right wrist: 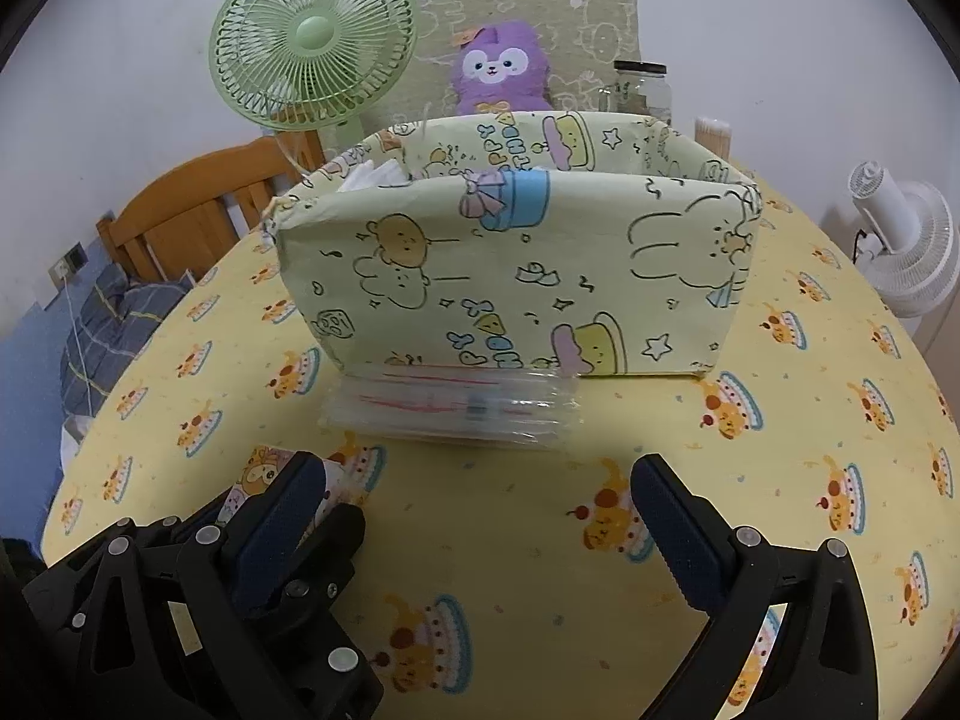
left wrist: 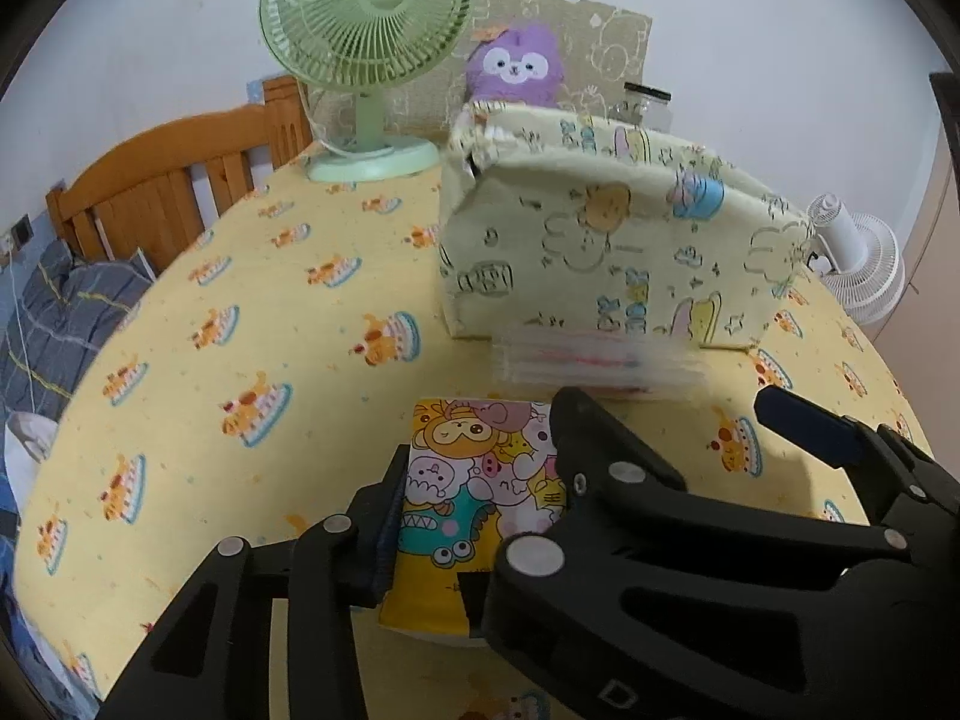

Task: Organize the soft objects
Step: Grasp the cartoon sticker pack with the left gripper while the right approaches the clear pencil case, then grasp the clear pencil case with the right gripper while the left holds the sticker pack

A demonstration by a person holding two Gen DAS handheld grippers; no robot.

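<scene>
2 grippers worked over the tabletop [right wrist: 780, 450], which wore a yellow cloth printed with cakes. The left gripper [left wrist: 480, 468] was clenched on a cartoon-print pack [left wrist: 474, 480], a soft packet held at its 2 long sides, probably so it could be lifted without folding and carried to the fabric basket [right wrist: 510, 264]. The pack sat low over the cloth at the near edge, in front of the basket and apart from it. The right gripper [right wrist: 480, 498] hung released, its jaws wide with nothing between them, just right of the left one, likely waiting to steady the basket or take the next item.

The basket stood upright near the middle of the tabletop, its pale green wall facing both cameras; something white [right wrist: 372, 171] showed inside at its left end. A stack of clear zip bags [right wrist: 450, 408] lay touching the foot of the basket, directly between the pack and the basket, so the pack would have to pass over it and over the rim. Behind the basket sat a purple plush [right wrist: 498, 69], a green fan [right wrist: 312, 36] and a glass jar [right wrist: 642, 87]. A white fan [right wrist: 906, 240] stood off to the right, well clear.
</scene>
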